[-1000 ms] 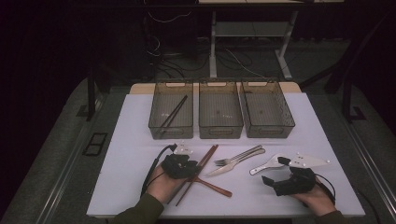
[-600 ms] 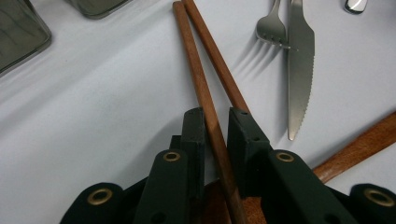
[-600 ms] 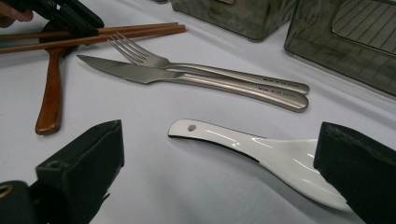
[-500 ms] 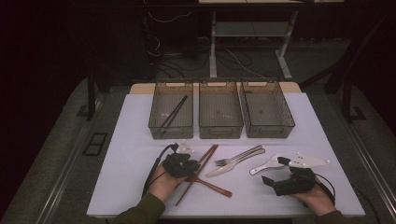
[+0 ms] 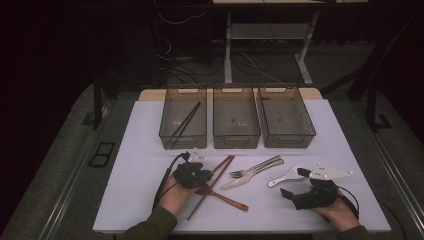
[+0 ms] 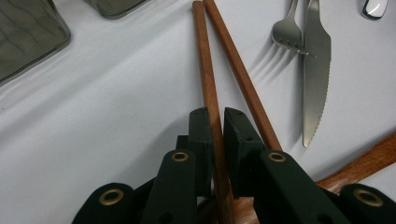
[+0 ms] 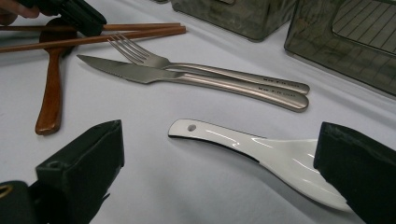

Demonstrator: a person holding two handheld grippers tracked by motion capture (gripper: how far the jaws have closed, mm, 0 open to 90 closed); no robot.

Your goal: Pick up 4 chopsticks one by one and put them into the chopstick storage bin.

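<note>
At the near edge of the white bench (image 5: 130,200), a person's two hands each hold a black gripper. The left gripper (image 6: 215,122) has its jaws pinched onto one wooden chopstick (image 6: 208,88); they have just been closing, and in the left gripper view the stick runs straight up between the two pads, which press on it from both sides. Its twin, the second chopstick (image 6: 243,79), lies just beside the right-hand pad, outside the grip, the two sticks spreading slightly apart nearer the jaws. A wooden spoon (image 5: 222,196) lies under the chopsticks near the left hand (image 5: 175,195).

The right gripper (image 7: 219,163) rests low over the bench with its jaws wide apart and nothing pressed between them. A white ceramic spoon (image 7: 261,154) lies flat between them, its bowl close to the right-hand jaw and its handle pointing toward the middle of the bench.

Beyond the chopsticks, a steel fork (image 5: 254,166) and a serrated knife (image 5: 250,176) lie side by side, touching along their handles.

Farther back, three smoked plastic bins stand in a row: the left bin (image 5: 170,135) holds a pair of dark chopsticks (image 5: 186,121) laid slantwise, next to the middle bin (image 5: 236,139) and the right bin (image 5: 286,140).
</note>
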